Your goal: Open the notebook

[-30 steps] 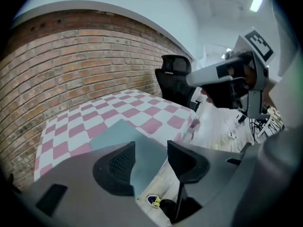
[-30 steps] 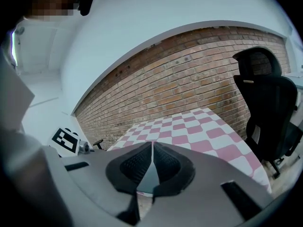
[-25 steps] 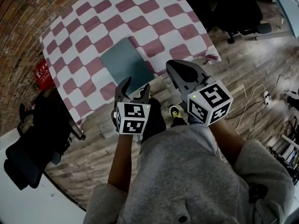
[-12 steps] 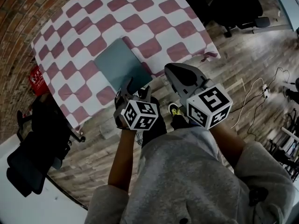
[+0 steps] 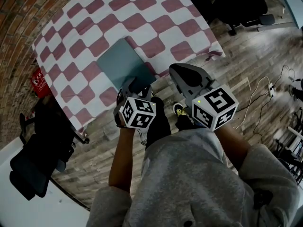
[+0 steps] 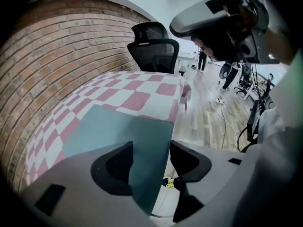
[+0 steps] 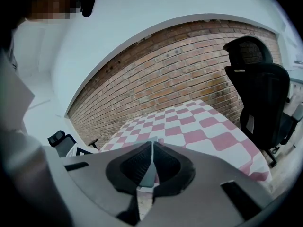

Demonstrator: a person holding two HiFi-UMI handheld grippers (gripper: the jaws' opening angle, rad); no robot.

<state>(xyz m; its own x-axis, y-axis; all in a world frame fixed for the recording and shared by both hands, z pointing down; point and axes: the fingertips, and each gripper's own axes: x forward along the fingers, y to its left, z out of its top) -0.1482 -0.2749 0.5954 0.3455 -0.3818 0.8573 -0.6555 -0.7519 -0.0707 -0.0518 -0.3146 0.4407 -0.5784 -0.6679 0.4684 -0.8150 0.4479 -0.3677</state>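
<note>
A brick wall [image 6: 52, 56] and a wood-plank floor [image 5: 246, 70] frame a counter [image 5: 142, 13] draped in a red-and-white checked cloth, with a black office chair [image 5: 35, 162] standing off its left corner. A closed teal notebook [image 5: 120, 60] lies flat on the cloth at the counter's near edge, turned at an angle, one corner reaching past the edge toward the person. The left gripper [image 5: 136, 84] tilts steeply down at that corner. In the left gripper view its jaws stand apart with the notebook's corner between them, a gap showing between the cover's edge and the jaw on the view's right. The jaws have just been closing. The right gripper [image 5: 180, 72] hangs beside it, just off the counter's edge and over the floor, its jaws pressed together with nothing between them.
</note>
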